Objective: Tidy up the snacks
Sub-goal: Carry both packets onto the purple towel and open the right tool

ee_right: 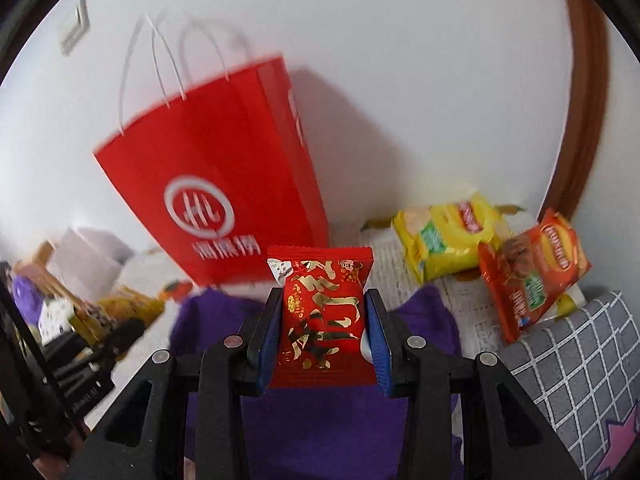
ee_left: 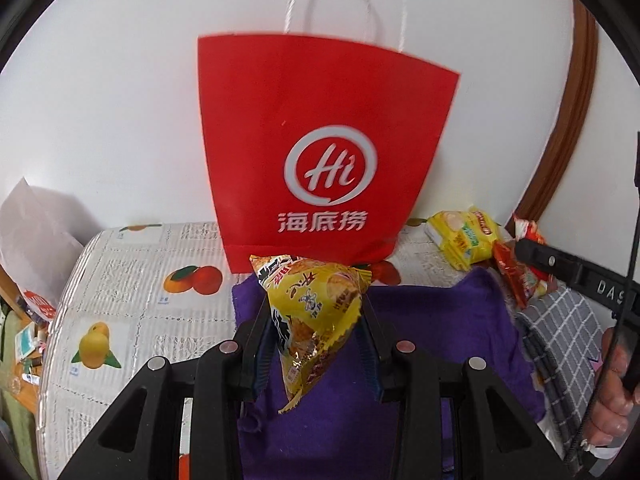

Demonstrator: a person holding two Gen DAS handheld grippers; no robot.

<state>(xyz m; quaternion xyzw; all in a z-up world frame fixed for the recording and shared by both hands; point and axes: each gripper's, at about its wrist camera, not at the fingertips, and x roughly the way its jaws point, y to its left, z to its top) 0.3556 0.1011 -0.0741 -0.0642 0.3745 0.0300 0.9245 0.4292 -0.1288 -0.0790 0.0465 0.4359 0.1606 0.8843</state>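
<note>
Item 1: yellow snack packet (ee_left: 316,320), crinkled foil with a triangular top. Clenched between the pads of the left gripper (ee_left: 316,344), lifted clear of the purple cloth (ee_left: 440,340). In the left wrist view it sits at centre, with the red paper bag (ee_left: 320,140) directly behind it at 12 o'clock.

Item 2: small red snack packet (ee_right: 322,320) with gold print, flat, upright. Grasped by the right gripper (ee_right: 322,336), blue pads pressing on both side edges. In the right wrist view the bag stands at 10 o'clock, leaning and blurred.

Item 3: loose stock by the wall. Yellow chip bag (ee_right: 444,236) at 2 o'clock; orange chip bag (ee_right: 532,268) at 3 o'clock, just beside it. Both lie on the fruit-print table cover (ee_left: 132,304), ungripped.

Item 4: grey checked cloth (ee_right: 572,360), at 4 o'clock.

Handling note, as judgement: the step appears to be carrying both packets to the bag. The mouth is high and hung with white cord handles (ee_left: 344,4). Raise each packet above the rim before letting go, one hand at a time, so the light bag is not tipped.
</note>
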